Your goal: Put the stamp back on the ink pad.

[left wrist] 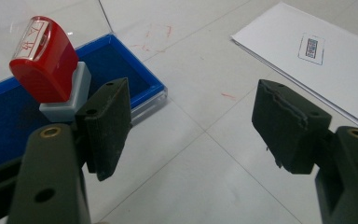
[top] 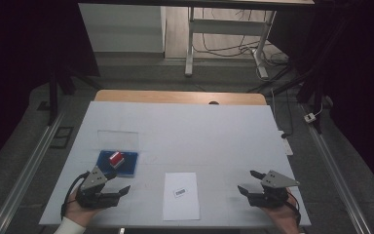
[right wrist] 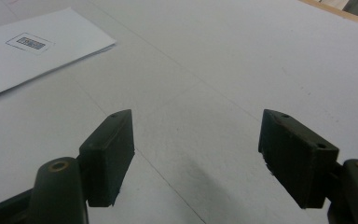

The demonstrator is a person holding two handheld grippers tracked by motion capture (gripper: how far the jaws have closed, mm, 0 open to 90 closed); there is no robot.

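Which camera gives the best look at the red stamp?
The left gripper view: the red stamp stands close and sharp on the blue ink pad. The high view shows it small and distant.

Nothing really readable: red marks on the stamp (left wrist: 44,58) top, and a boxed print on the paper (left wrist: 326,60), both too blurry.

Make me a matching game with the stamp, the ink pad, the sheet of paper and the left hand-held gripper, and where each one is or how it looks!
Things:
1. red stamp
2. blue ink pad
3. sheet of paper
4. left hand-held gripper

Descriptions:
A. lies flat near the table's front edge, with a small printed mark in its middle
B. open, nothing between its jaws
C. stands on the ink pad
D. lies on the table at the left, lid open

Pairs: 1-C, 2-D, 3-A, 4-B
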